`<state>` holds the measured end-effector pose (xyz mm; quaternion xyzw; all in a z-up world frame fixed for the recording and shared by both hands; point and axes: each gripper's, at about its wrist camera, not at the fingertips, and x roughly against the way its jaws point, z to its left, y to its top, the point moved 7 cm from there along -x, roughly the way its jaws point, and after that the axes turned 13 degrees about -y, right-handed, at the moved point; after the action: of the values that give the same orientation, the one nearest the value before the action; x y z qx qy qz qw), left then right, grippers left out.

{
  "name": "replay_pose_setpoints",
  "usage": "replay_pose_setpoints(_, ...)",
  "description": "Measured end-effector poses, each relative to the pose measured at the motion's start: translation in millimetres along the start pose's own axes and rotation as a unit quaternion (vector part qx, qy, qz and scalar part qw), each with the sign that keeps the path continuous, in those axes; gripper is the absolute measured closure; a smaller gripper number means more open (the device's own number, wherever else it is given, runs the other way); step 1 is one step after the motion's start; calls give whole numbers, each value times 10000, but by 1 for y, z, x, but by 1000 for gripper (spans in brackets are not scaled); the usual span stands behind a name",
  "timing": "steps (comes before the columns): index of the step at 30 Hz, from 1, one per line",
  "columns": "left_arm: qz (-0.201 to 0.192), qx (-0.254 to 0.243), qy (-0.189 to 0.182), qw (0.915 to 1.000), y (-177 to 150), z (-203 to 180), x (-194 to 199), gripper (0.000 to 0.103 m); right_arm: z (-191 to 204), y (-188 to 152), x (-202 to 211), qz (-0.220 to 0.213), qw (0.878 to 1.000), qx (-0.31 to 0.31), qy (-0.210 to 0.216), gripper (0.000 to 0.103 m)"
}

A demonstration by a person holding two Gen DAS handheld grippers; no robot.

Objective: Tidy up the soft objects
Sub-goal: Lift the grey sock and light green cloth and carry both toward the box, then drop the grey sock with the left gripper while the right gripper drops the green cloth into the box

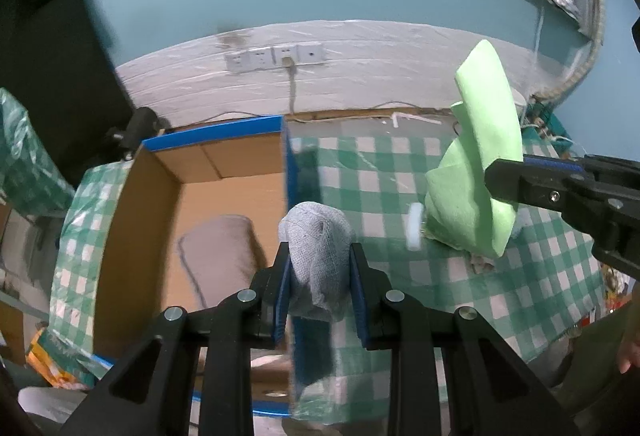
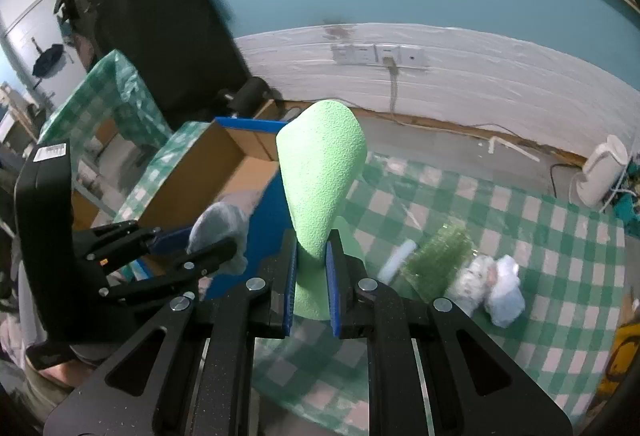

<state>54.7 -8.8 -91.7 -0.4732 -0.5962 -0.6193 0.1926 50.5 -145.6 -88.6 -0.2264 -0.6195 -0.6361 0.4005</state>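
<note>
My left gripper [image 1: 319, 268] is shut on a grey knitted cloth bundle [image 1: 316, 236], held above the blue edge of an open cardboard box [image 1: 168, 172]. A beige soft item [image 1: 220, 248] lies inside the box. My right gripper [image 2: 312, 272] is shut on a folded light-green foam sheet [image 2: 322, 172], which sticks up above the jaws. In the left wrist view that green foam sheet [image 1: 480, 164] hangs to the right with the right gripper [image 1: 504, 180] clamped on it. In the right wrist view the left gripper [image 2: 192, 240] and its grey bundle [image 2: 220, 226] sit at left by the box [image 2: 208, 160].
The table wears a green-and-white checked cloth [image 2: 520, 236]. On it lie a white tube [image 2: 396, 258], a green mesh piece [image 2: 440, 252] and white crumpled plastic [image 2: 496, 280]. A white kettle [image 2: 600, 172] stands far right. Wall sockets [image 1: 274, 56] sit behind.
</note>
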Motion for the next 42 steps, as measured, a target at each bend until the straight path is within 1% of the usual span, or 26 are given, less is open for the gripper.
replay_pose_setpoints(15,-176,574,322,9977,-11,74,23,76,73,22,-20,74,9983,489,302,90)
replay_pose_setpoints(26,-206,974,512,9937,-25,121,33,76,126,30,-49,265,9954,745,539,90)
replay_pose_setpoints(35,-92,1241,634,9902,-41,151,30,76,163,30,-73,438,9925,901,707,90)
replay_pose_setpoints(42,61,1395,733,9875,-50,167,20,76,174,23,-93,639,9906,956,735,90)
